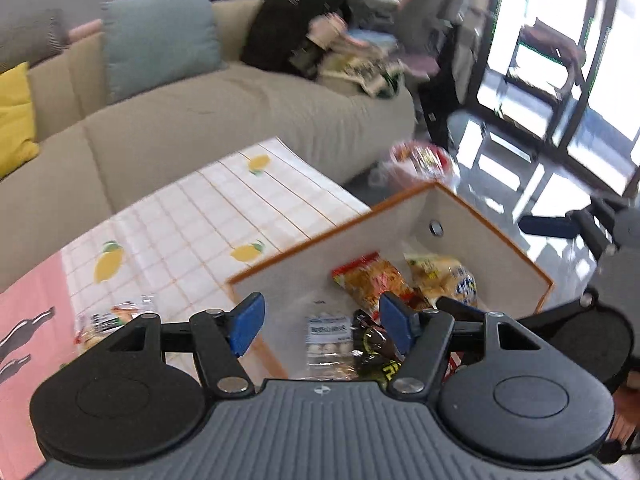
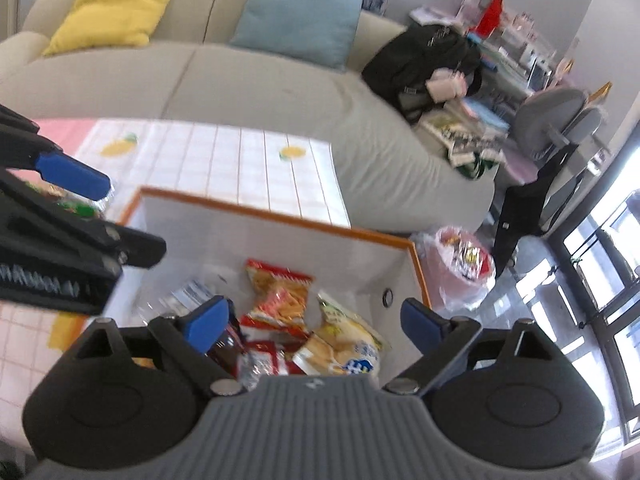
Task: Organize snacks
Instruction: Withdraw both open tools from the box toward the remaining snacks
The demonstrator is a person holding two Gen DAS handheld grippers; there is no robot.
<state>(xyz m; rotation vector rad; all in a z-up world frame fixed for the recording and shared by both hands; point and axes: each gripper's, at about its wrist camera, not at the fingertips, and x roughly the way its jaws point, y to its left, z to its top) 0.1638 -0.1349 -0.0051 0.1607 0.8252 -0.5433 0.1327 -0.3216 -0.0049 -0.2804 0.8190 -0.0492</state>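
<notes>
While both grippers hang over the white box (image 1: 492, 236) with the orange rim, neither one holds anything. The left gripper (image 1: 322, 326) has its blue fingers spread wide, and below the gap between them lies a clear bag of pale round sweets (image 1: 328, 334) on the box floor, with a dark packet (image 1: 374, 346) just beside it under the right-hand finger. Farther into the box lie a red-and-orange snack bag (image 1: 368, 280) and a yellow bag (image 1: 440, 276), touching each other. The right gripper (image 2: 320, 322) is also spread open above these bags, empty. One more wrapped snack (image 1: 108, 320) sits outside the box on the lemon-print tablecloth (image 1: 208, 208), left of the left gripper.
</notes>
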